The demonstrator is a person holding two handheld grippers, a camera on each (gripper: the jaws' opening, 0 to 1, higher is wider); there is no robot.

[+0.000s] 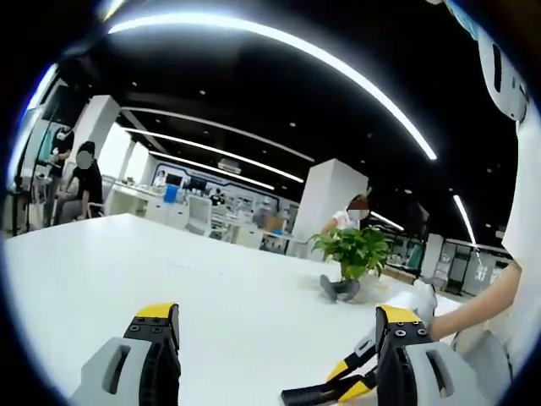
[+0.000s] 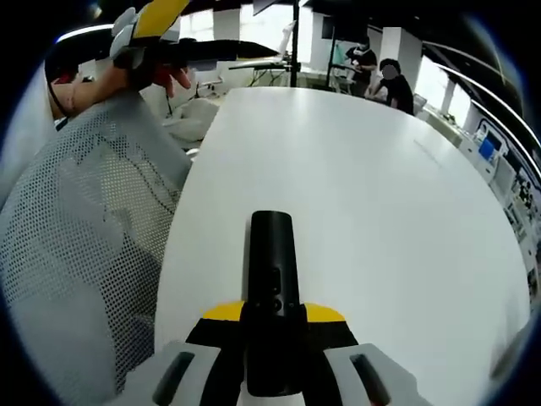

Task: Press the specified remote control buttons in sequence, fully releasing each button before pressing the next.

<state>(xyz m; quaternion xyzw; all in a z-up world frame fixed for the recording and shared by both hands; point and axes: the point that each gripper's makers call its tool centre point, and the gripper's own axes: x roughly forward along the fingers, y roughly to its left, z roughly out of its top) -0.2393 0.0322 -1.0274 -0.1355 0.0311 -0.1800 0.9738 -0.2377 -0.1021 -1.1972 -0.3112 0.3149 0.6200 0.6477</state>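
Black remote control (image 2: 272, 296) is sitting clamped in my right hand-held gripper (image 2: 272, 338), pointing to 12 o'clock over the white bench (image 2: 380, 211). My left hand-held gripper (image 1: 279, 338) is hovering wide open, empty. Judging by this, no press is underway yet.

bright ceiling strip lights (image 1: 279, 51), fisheye-warped edges, soft focus throughout.
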